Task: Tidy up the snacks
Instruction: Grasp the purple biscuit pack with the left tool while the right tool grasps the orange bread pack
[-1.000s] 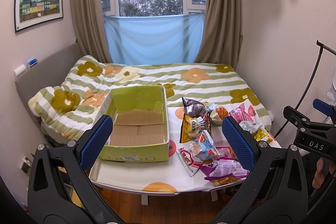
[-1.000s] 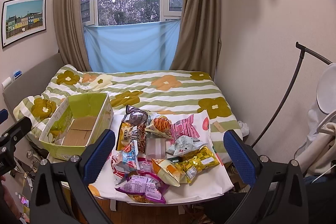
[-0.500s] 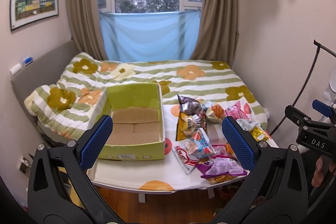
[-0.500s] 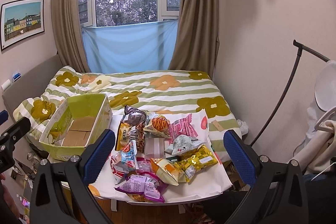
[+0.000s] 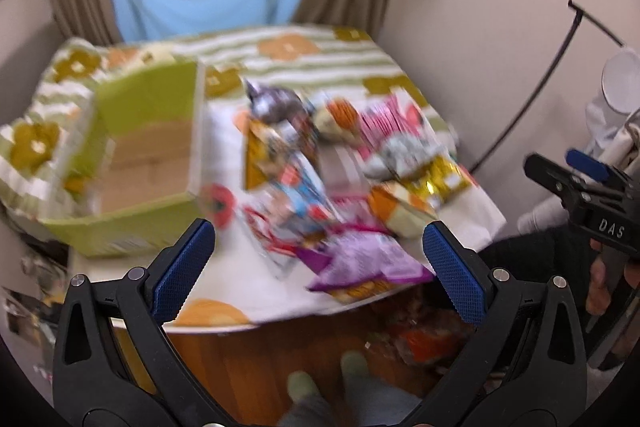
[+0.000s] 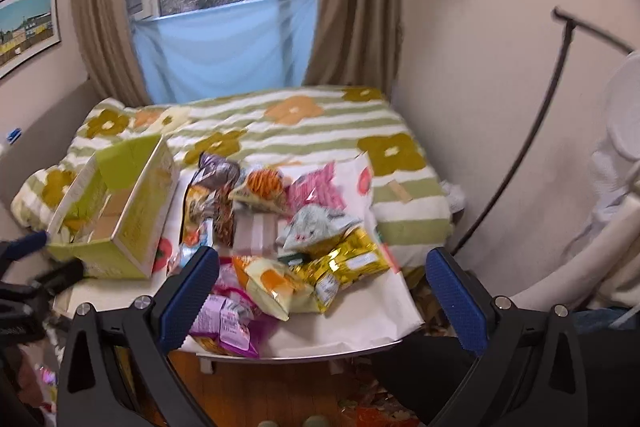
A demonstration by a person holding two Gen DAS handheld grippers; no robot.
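I am holding both grippers above the near edge of the worktop (image 6: 360,331), and nothing is sorted yet. The green cardboard box (image 6: 132,211) is sitting empty on the worktop's left side. The snack packets (image 6: 280,251) are lying heaped just beside it, a purple bag (image 5: 360,263) nearest me. My left gripper (image 5: 320,267) and my right gripper (image 6: 324,287) are both hovering with fingers spread wide, gripping nothing, angled down toward the heap.

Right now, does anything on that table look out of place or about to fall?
Yes. The purple snack bag hangs over the table's front edge, and the snacks lie in a loose heap beside the green box, which holds none.
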